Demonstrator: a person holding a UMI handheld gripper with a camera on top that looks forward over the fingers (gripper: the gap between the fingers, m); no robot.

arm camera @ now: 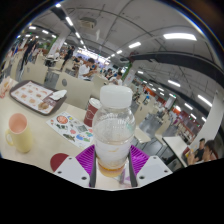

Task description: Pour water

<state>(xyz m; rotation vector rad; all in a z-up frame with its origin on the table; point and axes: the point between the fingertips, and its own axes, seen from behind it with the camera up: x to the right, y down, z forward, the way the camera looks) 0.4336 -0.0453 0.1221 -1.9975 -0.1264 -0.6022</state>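
My gripper (112, 160) is shut on a clear plastic bottle (113, 128) with a white cap. Both purple pads (85, 158) press its lower sides. The bottle stands upright between the fingers, raised above the table, with a little yellowish liquid at its base. A pale cup (18, 130) with a pinkish inside stands on the light table (40, 150), ahead and to the left of the fingers.
A tray (35, 96) with small items lies further back on the left. A patterned card (68, 125) with round shapes and a red can (91, 110) sit behind the bottle. A red disc (59, 160) lies by the left finger. Desks and people fill the room beyond.
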